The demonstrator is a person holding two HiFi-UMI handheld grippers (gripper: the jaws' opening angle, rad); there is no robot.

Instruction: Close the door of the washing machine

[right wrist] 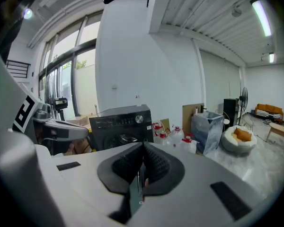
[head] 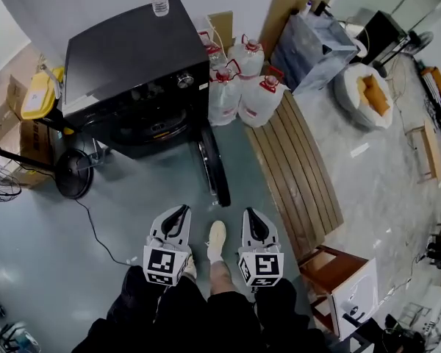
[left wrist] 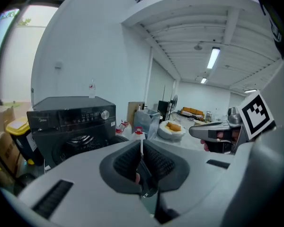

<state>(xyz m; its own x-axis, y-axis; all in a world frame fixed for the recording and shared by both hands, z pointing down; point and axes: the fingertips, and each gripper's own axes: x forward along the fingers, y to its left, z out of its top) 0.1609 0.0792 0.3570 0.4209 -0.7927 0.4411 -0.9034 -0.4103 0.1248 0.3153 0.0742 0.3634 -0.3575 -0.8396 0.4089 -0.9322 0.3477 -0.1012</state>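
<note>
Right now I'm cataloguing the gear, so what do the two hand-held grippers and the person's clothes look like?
The left hand-held gripper and the right hand-held gripper match: pale grey shells narrowing to a point, black ribbed pads inside, and a marker cube of black-and-white squares at the back. The person wears black clothes and a cream shoe.
</note>
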